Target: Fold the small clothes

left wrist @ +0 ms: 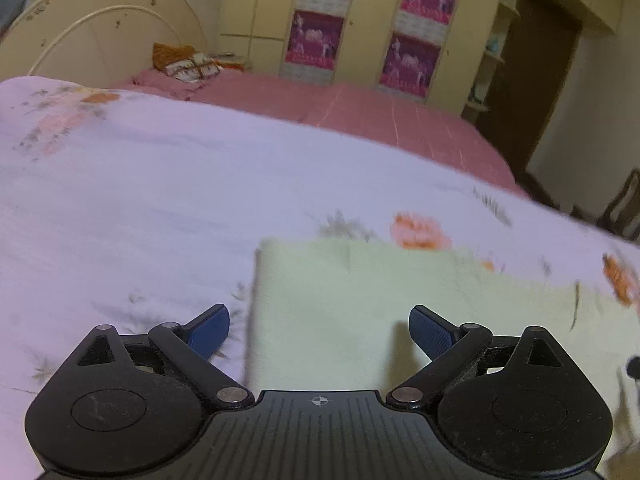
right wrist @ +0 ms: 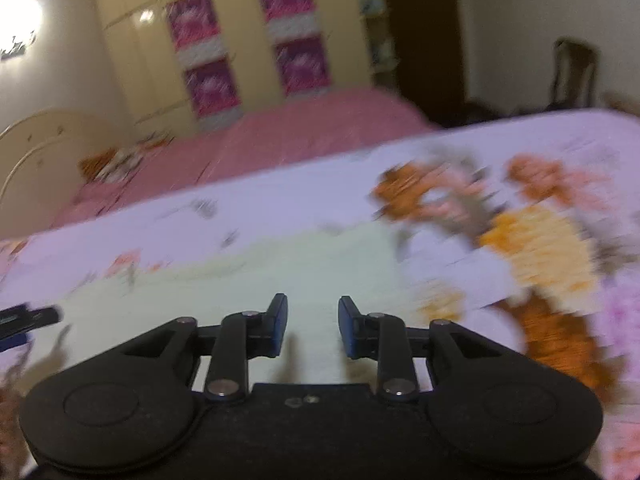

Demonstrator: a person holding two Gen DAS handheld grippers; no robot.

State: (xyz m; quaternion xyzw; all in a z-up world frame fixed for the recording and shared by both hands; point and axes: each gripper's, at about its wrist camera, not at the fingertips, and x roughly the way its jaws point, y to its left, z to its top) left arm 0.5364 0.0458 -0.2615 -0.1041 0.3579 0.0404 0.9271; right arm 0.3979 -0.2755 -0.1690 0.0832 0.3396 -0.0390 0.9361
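The left tongs stand wide apart with nothing between their blue pads; they hover over the near left part of a pale green cloth. The cloth lies flat on a lilac bedsheet printed with orange and pink flowers, and its left edge runs straight up between the two pads, nearer the left one.

The right tongs stand narrowly parted, and nothing is gripped between them. They hang above the same pale cloth, which spreads out ahead of them and to their left. At the left edge of the right wrist view, a dark part of the other tool shows over the cloth. To the right of the cloth the sheet carries a large blurred bunch of orange and yellow flowers.

Beyond the lilac sheet lies a pink checked bedspread, with a small heap of orange and patterned cloths near a cream headboard. Behind stands a cream wardrobe with purple posters on its doors.
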